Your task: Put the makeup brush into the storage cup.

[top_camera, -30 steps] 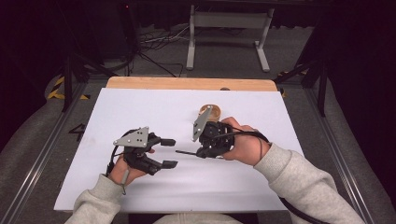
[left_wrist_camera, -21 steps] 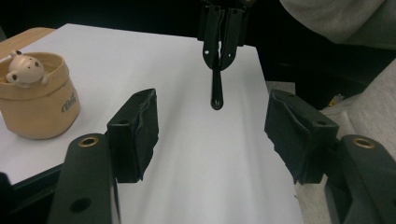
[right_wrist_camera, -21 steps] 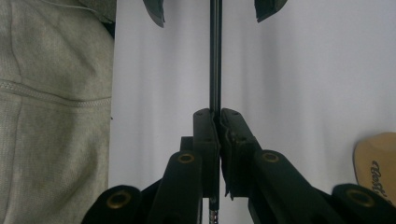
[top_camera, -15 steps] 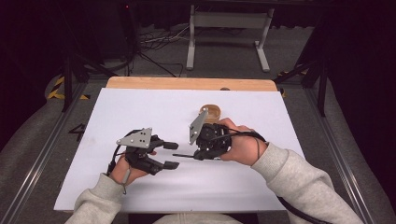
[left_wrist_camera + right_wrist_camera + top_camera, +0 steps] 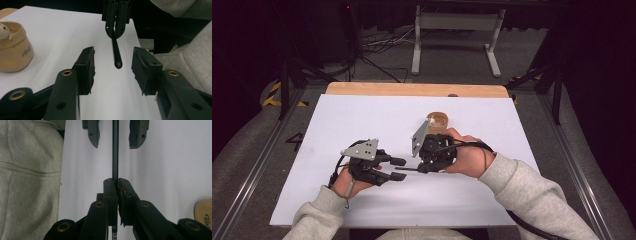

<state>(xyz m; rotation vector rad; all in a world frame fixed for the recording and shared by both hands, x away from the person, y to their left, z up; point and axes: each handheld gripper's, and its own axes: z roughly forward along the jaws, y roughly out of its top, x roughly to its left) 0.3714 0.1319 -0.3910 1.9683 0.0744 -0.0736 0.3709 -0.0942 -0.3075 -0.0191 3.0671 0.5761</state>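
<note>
My right gripper (image 5: 419, 169) clamps a black pen (image 5: 116, 53); my left gripper (image 5: 396, 169), jaws just closing, half-open, flanks its tip untouched. White tabletop (image 5: 362, 120) beneath, edges distant.

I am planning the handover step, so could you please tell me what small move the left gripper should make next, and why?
Probably close the left gripper on the black pen. The right gripper is shut on the pen and points it between the left fingers, which have just been closing but do not yet touch it, with gaps on both sides.
</note>
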